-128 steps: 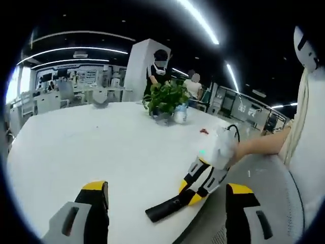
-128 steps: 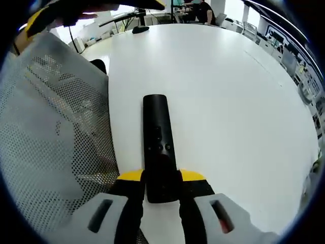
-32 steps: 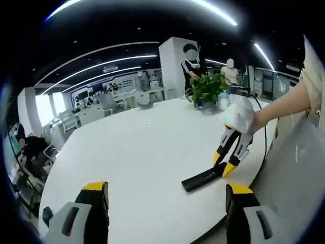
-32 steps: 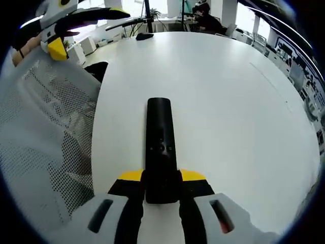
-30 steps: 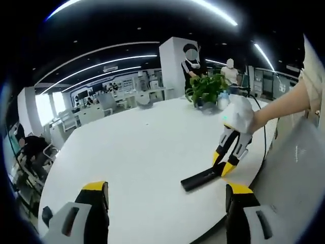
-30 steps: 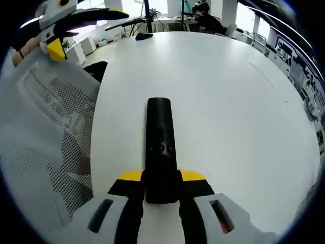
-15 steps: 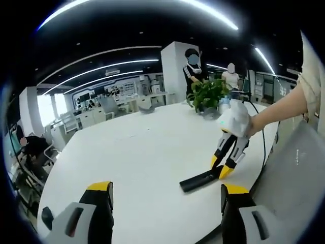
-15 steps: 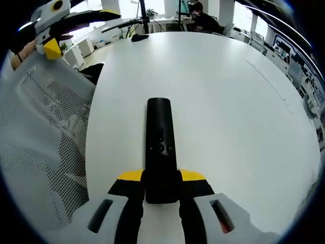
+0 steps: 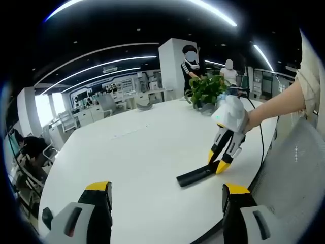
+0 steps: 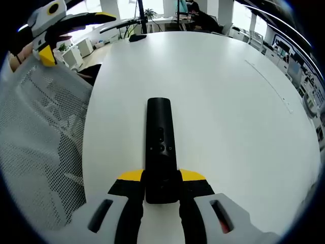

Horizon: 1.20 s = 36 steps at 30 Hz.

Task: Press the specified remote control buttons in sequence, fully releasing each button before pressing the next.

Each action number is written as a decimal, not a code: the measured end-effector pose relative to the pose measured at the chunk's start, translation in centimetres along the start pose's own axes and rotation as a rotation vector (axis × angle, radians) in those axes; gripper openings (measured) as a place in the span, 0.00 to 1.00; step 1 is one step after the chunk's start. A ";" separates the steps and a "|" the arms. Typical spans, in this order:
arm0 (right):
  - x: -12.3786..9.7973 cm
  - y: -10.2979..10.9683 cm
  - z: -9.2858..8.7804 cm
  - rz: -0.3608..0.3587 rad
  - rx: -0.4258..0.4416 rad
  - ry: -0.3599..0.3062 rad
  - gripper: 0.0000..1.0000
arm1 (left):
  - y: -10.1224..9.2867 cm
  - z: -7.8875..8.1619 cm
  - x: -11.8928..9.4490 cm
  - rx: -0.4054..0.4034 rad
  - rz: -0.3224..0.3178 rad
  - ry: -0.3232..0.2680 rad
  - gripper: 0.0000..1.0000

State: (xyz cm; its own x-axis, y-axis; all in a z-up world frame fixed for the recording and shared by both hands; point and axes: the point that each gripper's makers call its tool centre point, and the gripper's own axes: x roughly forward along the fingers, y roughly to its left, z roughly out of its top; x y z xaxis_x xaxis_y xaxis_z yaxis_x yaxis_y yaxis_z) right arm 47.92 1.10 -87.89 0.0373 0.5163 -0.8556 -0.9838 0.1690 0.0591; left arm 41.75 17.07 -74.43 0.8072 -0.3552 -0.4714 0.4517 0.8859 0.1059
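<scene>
A black remote control (image 10: 161,142) lies lengthwise on the white table (image 10: 223,101), its buttons facing up. My right gripper (image 10: 161,184) is shut on the remote's near end. In the left gripper view the same remote (image 9: 194,175) rests near the table's edge, with the right gripper (image 9: 220,163) clamped on its end and a person's arm behind it. My left gripper (image 9: 165,198) hangs open above the table (image 9: 127,162), well short of the remote, with nothing between its jaws. The left gripper (image 10: 66,23) also appears at the upper left of the right gripper view.
A grey mesh chair back (image 10: 40,137) stands left of the remote, also seen as a chair (image 9: 294,173) at the right. A potted plant (image 9: 204,91) and a small bottle stand at the table's far side. People stand beyond it. A dark object (image 10: 136,36) lies far across the table.
The left gripper view has shifted slightly, so the remote and right gripper sit a little lower and more to the left. The right gripper keeps its hold; the remote has not moved in its jaws.
</scene>
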 end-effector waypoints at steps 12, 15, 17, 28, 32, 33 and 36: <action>0.1 -0.7 0.1 0.008 -0.015 0.014 0.25 | -0.1 -0.1 0.1 0.011 -0.004 0.007 0.95; 0.1 -0.9 0.2 0.012 -0.015 0.018 0.25 | -0.1 -0.2 0.1 0.008 -0.004 0.012 0.95; 0.1 -1.0 0.2 0.013 -0.016 0.021 0.25 | 0.0 -0.3 0.1 0.006 0.000 0.019 0.95; 0.1 -1.7 0.4 0.014 -0.011 0.024 0.24 | -0.3 -0.5 0.2 0.004 -0.017 0.025 0.98; 0.2 -2.0 0.5 0.017 -0.012 0.029 0.25 | -0.3 -0.5 0.2 0.005 -0.017 0.024 0.98; 0.2 -2.1 0.5 0.018 -0.013 0.031 0.24 | -0.3 -0.5 0.2 0.003 -0.018 0.024 0.98; 0.3 -2.3 0.6 0.019 -0.017 0.033 0.24 | -0.2 -0.5 0.2 0.001 -0.015 0.023 0.98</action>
State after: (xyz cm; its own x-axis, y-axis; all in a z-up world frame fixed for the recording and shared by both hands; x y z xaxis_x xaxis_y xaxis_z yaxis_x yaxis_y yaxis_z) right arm 50.34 1.35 -87.96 0.0126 0.4912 -0.8709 -0.9872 0.1448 0.0674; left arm 41.65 16.90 -74.95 0.7913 -0.3616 -0.4930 0.4641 0.8802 0.0994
